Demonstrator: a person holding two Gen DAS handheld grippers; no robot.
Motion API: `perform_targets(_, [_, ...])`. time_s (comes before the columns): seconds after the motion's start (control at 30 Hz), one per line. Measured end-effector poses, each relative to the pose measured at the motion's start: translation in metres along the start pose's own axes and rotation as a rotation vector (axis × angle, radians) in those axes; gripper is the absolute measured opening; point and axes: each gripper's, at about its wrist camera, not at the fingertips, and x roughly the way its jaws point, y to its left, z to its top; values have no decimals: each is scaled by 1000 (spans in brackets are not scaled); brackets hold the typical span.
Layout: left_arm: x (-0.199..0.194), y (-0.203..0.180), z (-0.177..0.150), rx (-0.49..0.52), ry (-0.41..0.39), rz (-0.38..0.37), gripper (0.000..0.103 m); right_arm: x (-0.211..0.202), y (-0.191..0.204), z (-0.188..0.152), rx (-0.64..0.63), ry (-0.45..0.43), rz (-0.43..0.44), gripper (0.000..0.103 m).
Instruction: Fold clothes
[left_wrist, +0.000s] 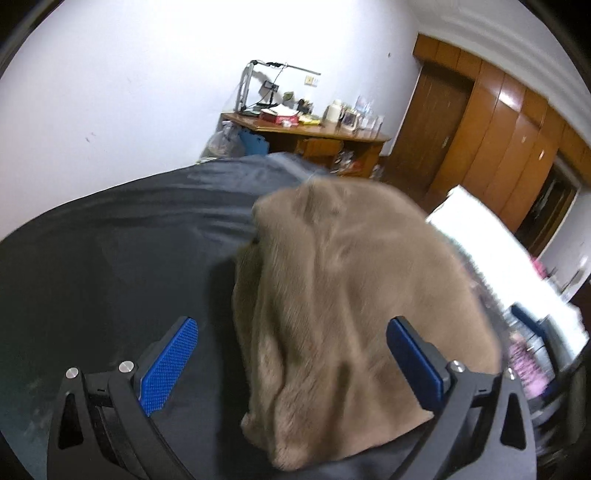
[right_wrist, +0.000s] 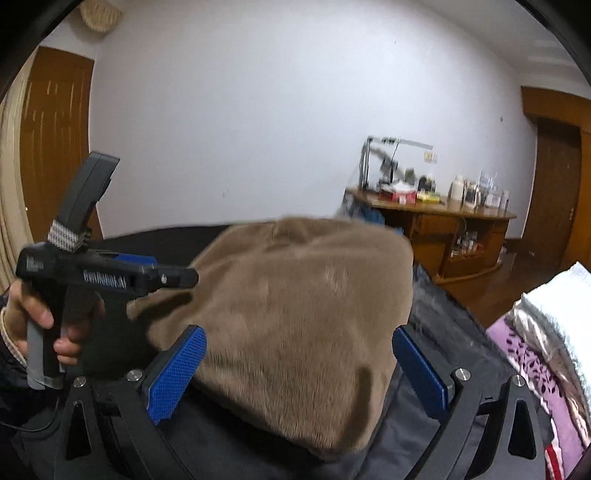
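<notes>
Folded tan fleece garment (left_wrist: 351, 314) on dark bed sheet (left_wrist: 110, 240); both tools (left_wrist: 291, 365) (right_wrist: 299, 373) released; folding seemingly near done.

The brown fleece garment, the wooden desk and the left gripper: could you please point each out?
brown fleece garment (left_wrist: 351, 295), left wrist view, middle of its top.
wooden desk (right_wrist: 436, 210), right wrist view, bare desktop.
left gripper (right_wrist: 173, 278), right wrist view, black front end.

White walls (right_wrist: 277, 110), a cluttered wooden desk (right_wrist: 436, 214) and brown wardrobe doors (left_wrist: 498, 147).
</notes>
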Motion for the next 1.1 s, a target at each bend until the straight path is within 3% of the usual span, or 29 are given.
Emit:
perform_targets(0.2, [6,-16,41,-20,3,-141,103,27,10,-6,-87,45,-116,102])
perform_targets(0.33, [33,-23,48,-42,72,-236,103,33,2,-8,-1,61,-75,102])
perform_targets(0.4, [49,-21,49,-58,113,-226,103,37,1,-8,8,76,-67,102])
perform_targets(0.6, [103,-4,36,-107,251,-14,103,48,0,-8,35,121,-43,102])
perform_targets(0.67, [112,10,31,-174,283,-59,103,51,2,-8,35,134,-39,102])
perform_targets(0.9, [115,14,32,-134,260,-22,103,52,8,-10,17,152,-46,102])
perform_targets(1.1, [109,18,35,-178,268,-47,103,53,10,-11,12,165,-54,102])
